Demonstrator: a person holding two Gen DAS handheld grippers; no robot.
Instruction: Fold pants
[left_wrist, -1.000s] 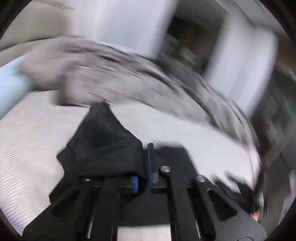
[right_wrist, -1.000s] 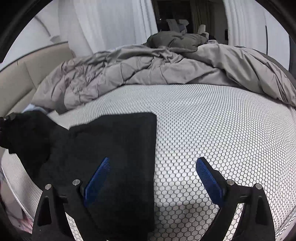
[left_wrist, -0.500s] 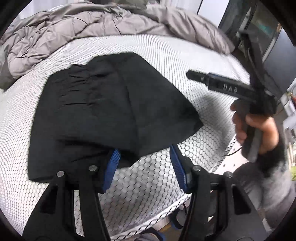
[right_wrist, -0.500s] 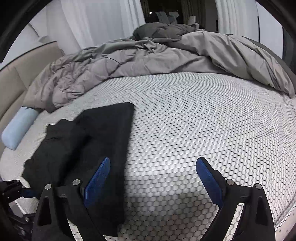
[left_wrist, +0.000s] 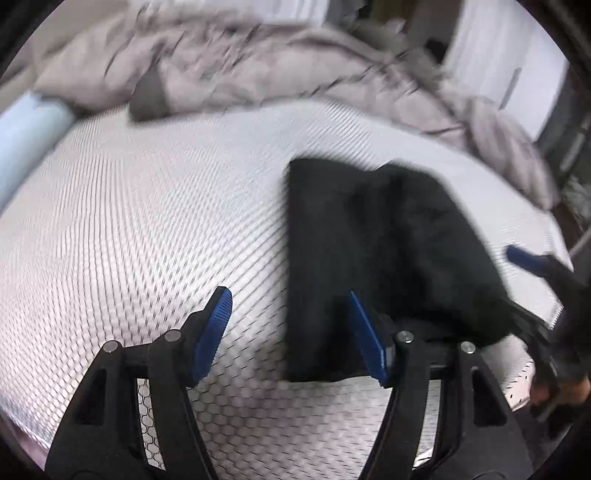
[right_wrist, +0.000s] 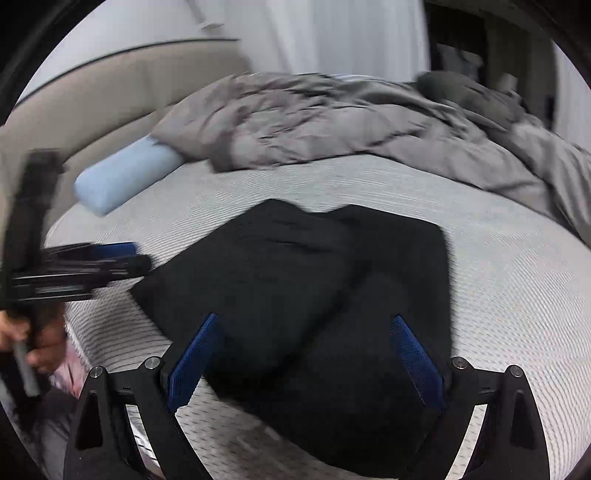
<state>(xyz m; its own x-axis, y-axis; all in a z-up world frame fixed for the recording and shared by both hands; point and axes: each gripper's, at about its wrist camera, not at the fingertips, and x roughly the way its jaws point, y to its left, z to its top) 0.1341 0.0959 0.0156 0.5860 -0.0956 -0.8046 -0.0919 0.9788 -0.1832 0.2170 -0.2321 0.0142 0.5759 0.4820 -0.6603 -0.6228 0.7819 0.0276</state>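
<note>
Soft, limp black fabric pants (right_wrist: 314, 295), mid-frame on the bed (right_wrist: 498, 295); best pinched at the near folded edge. Left claw (left_wrist: 288, 325) just opened, empty; right claw (right_wrist: 306, 354) wide, empty.

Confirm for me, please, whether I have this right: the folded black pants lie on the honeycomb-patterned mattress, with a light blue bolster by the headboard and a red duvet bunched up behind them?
Not quite: the duvet is grey, not red, as the right wrist view shows. The rest holds: the folded black pants lie on the honeycomb-patterned mattress, with the light blue bolster by the headboard.
</note>
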